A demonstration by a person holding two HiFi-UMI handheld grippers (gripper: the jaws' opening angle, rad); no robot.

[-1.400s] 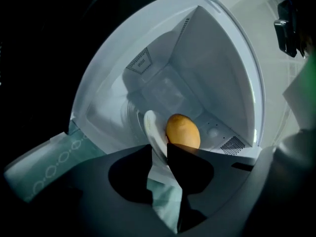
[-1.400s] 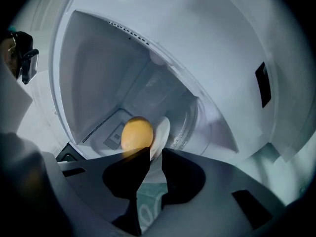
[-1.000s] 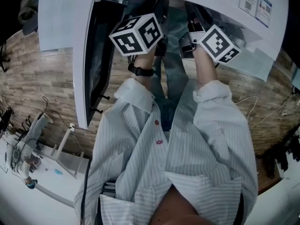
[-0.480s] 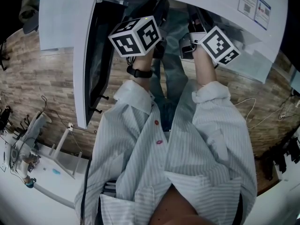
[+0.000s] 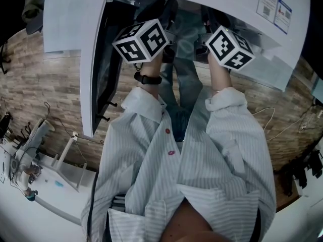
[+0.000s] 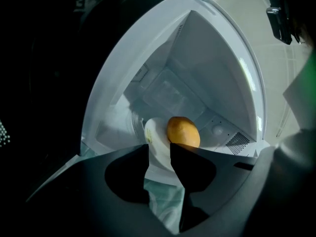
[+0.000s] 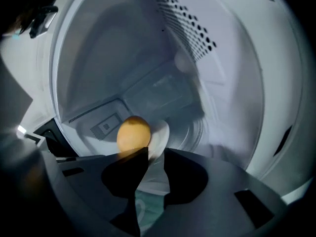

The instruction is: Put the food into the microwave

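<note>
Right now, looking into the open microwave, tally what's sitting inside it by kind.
Orange fruit: 1
White plate: 1
Total: 2

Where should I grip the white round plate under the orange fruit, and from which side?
By its thin near rim, from the open door side: the orange fruit occupies the middle of the white round plate, and microwave walls close the other sides.
</note>
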